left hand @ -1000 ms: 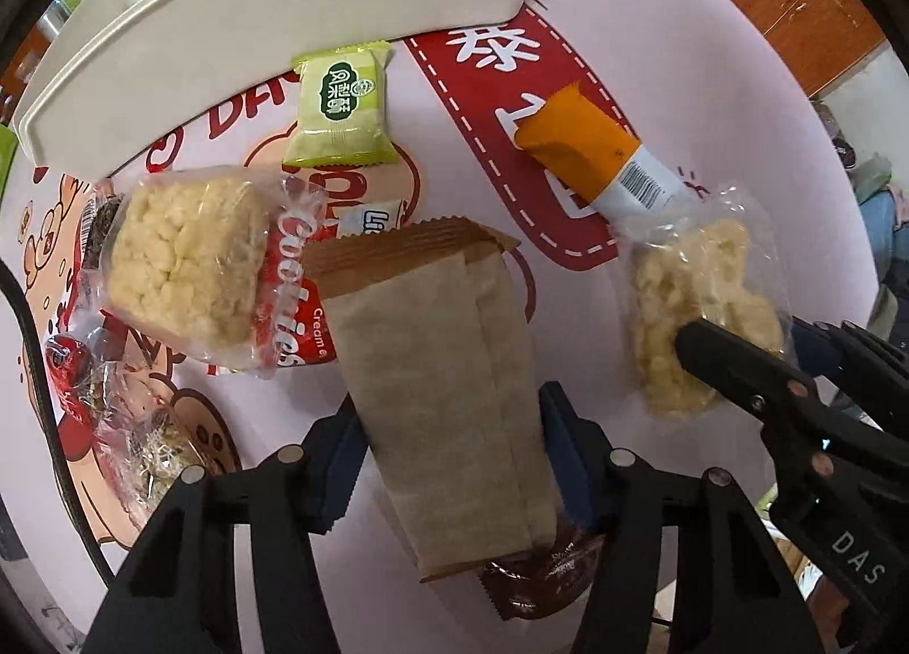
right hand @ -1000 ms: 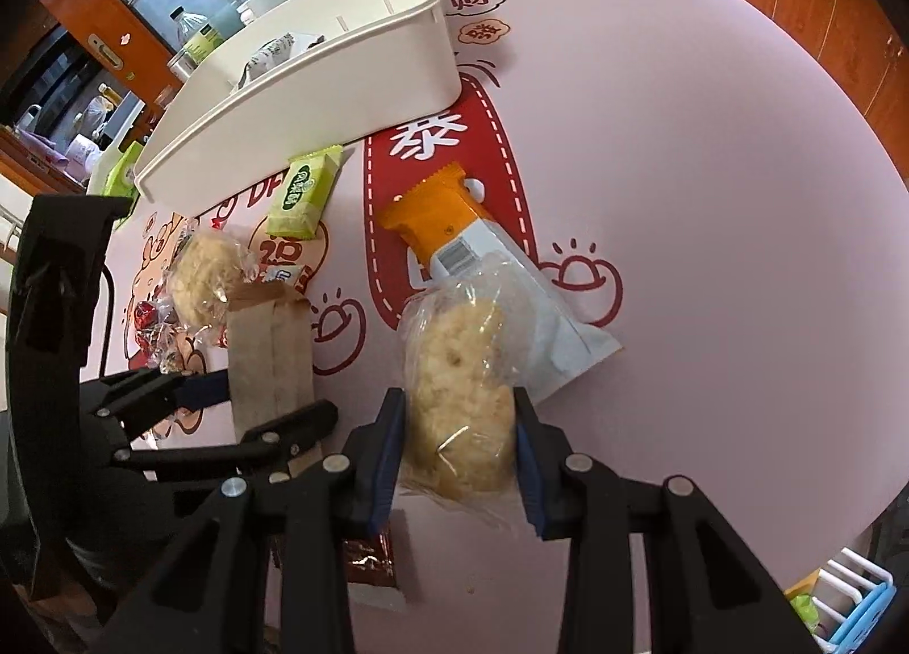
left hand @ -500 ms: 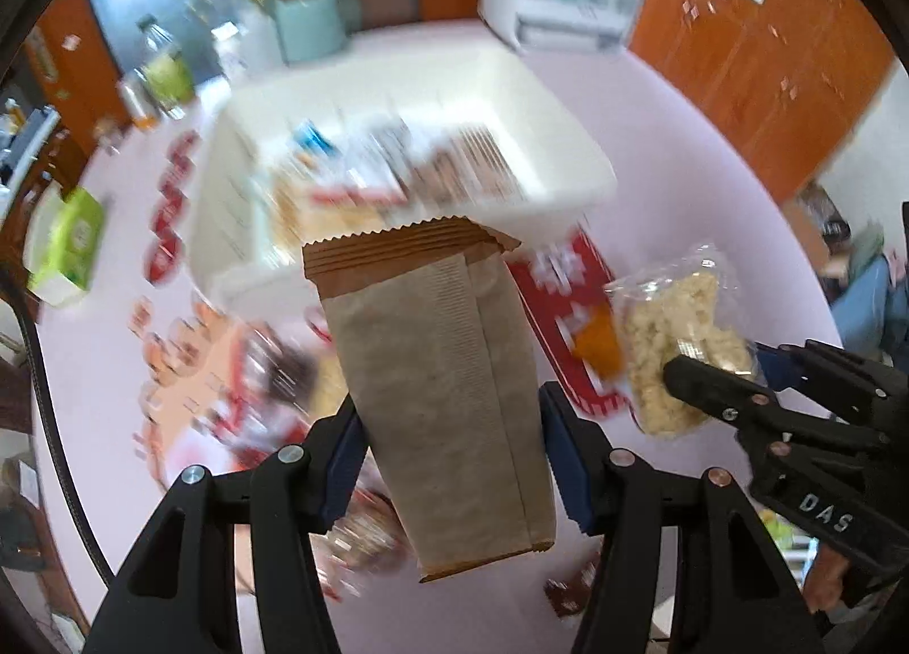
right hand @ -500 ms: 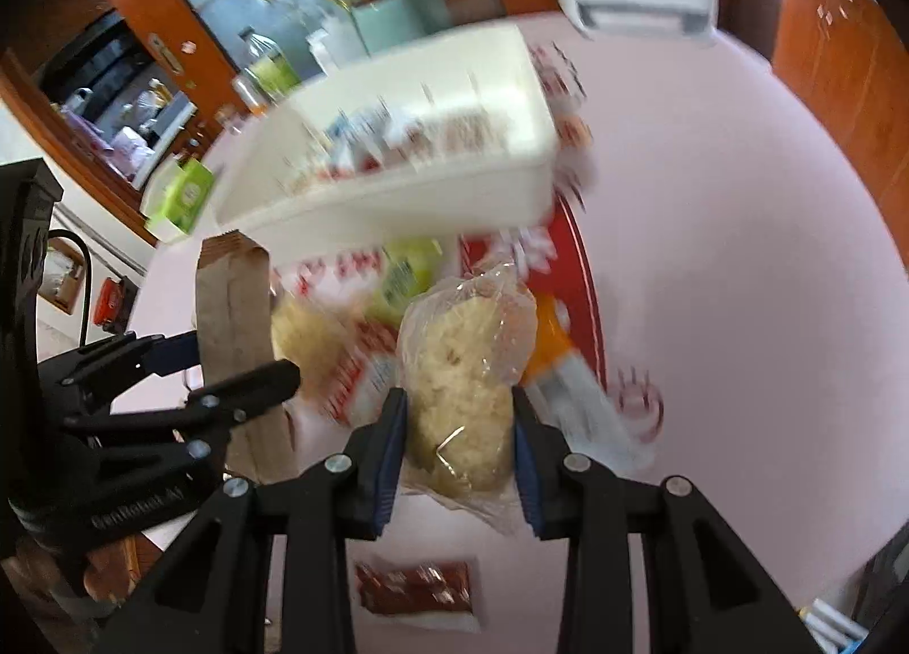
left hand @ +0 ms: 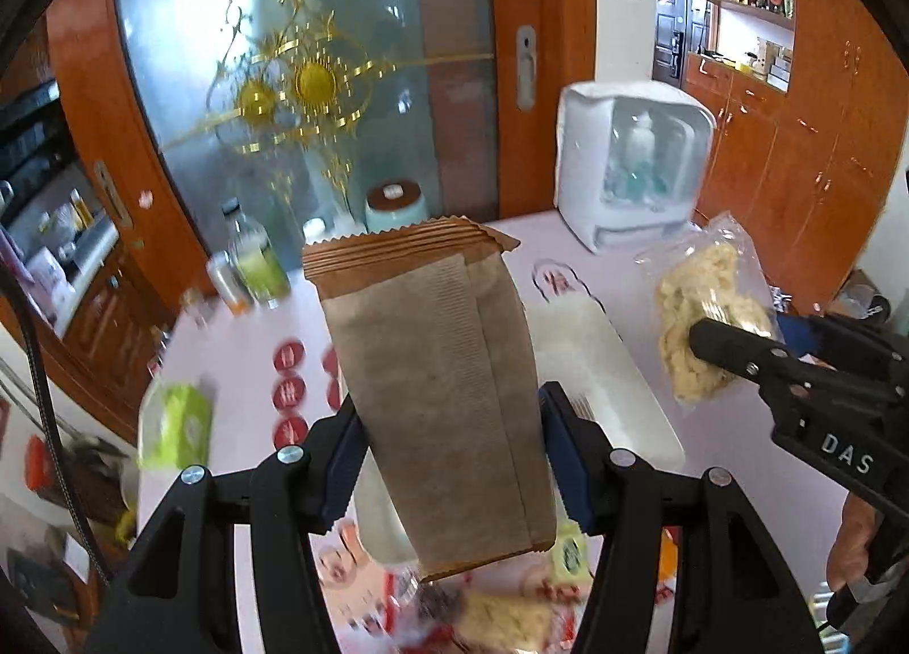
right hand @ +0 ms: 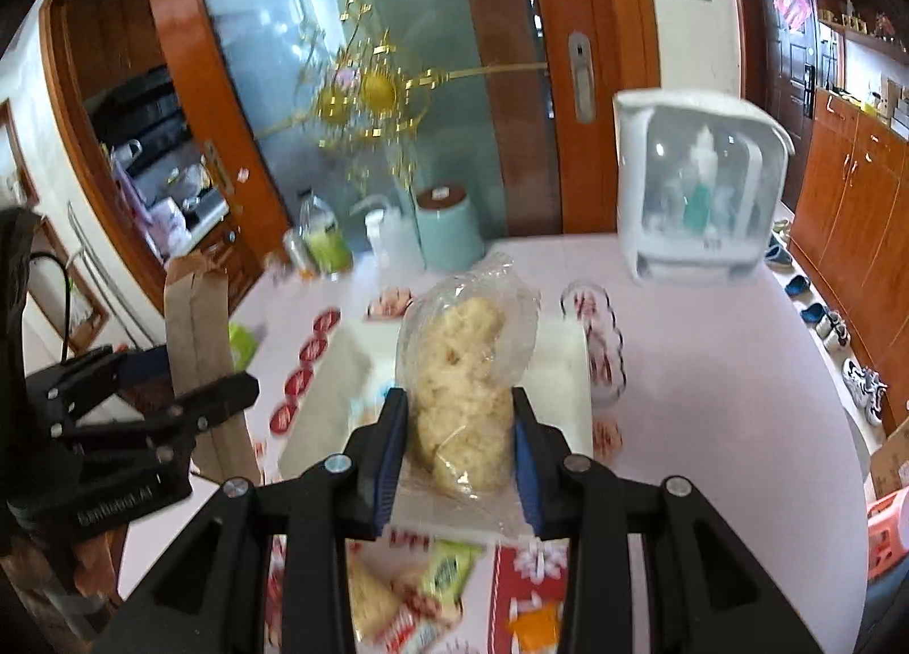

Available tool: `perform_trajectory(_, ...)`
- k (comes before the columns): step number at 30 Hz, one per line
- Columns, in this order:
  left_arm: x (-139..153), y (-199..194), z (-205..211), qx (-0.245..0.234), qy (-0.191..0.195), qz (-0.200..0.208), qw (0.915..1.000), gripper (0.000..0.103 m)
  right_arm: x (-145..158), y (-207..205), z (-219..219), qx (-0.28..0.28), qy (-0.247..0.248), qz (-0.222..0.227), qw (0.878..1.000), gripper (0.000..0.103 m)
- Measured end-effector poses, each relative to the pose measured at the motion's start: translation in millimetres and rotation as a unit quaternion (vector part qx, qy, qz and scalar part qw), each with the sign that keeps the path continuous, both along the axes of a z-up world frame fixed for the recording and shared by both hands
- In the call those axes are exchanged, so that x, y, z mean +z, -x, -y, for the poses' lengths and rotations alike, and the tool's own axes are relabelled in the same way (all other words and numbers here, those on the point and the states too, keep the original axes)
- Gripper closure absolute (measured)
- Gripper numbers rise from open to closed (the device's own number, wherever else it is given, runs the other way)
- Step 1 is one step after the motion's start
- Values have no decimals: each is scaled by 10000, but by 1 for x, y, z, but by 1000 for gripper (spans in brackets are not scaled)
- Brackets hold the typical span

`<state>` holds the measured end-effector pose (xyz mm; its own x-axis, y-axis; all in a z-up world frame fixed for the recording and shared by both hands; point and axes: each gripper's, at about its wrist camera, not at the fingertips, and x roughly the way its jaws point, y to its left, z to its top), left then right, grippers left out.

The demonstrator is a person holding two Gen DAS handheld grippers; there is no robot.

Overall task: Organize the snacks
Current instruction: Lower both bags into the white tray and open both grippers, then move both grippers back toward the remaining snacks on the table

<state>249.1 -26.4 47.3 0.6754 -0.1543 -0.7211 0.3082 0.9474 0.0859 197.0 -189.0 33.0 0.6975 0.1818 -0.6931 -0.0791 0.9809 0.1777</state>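
Note:
My left gripper (left hand: pixel 449 461) is shut on a brown paper snack packet (left hand: pixel 437 387), held up above the pink table. Behind the packet lies the white storage bin (left hand: pixel 602 370). To the right, my right gripper (right hand: pixel 460 446) is shut on a clear bag of puffed rice cake (right hand: pixel 460 370), also raised over the white bin (right hand: pixel 562 404). In the left wrist view the rice cake bag (left hand: pixel 704 319) shows at the right, and in the right wrist view the brown packet (right hand: pixel 199 336) shows at the left. Loose snacks, among them a green packet (right hand: pixel 446 574), lie blurred on the table below.
A white appliance (left hand: pixel 630 165) stands at the table's far edge, with a teal jar (right hand: pixel 446 225) and bottles (left hand: pixel 255 262) beside it. A green tissue box (left hand: pixel 173 418) sits at the left. Glass sliding doors and wooden cabinets stand behind the table.
Both grippers have risen from the table and tilted up, each carrying its snack. The view now looks across the bin to the room instead of down at the tabletop.

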Motion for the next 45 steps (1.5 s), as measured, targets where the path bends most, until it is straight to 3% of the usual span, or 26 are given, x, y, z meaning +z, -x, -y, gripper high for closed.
perform_trajectory(4, 4, -32, 4, 58, 48, -50, 10000, 46, 1, -39, -4, -85, 90, 67, 9999, 68)
perform_trajectory(6, -8, -44, 8, 128, 13, -130, 9998, 45, -7, -60, -8, -66, 157, 1, 9999, 67)
perform_trajectory(9, -31, -63, 7, 275, 2, -392, 9989, 19, -24, -83, -10, -69, 217, -193, 9996, 64)
perform_trajectory(11, -40, -69, 5, 380, 1, -457, 9982, 12, -40, -97, -10, -155, 304, -448, 9984, 45)
perform_trajectory(13, -47, -72, 3, 425, -25, -551, 9976, 12, -48, -101, -10, -243, 371, -495, 9978, 33)
perform_trajectory(14, -51, -73, 1, 474, -44, -577, 9972, 12, -50, -102, -9, -243, 385, -488, 9978, 32)
perform_trajectory(27, -52, -46, 4, 360, -34, -566, 9977, 12, -42, -71, 4, -263, 301, -429, 9983, 32)
perform_trajectory(45, -46, 35, 4, -182, -56, -533, 9984, 12, -35, 13, -1, -224, 611, -346, 9973, 32)
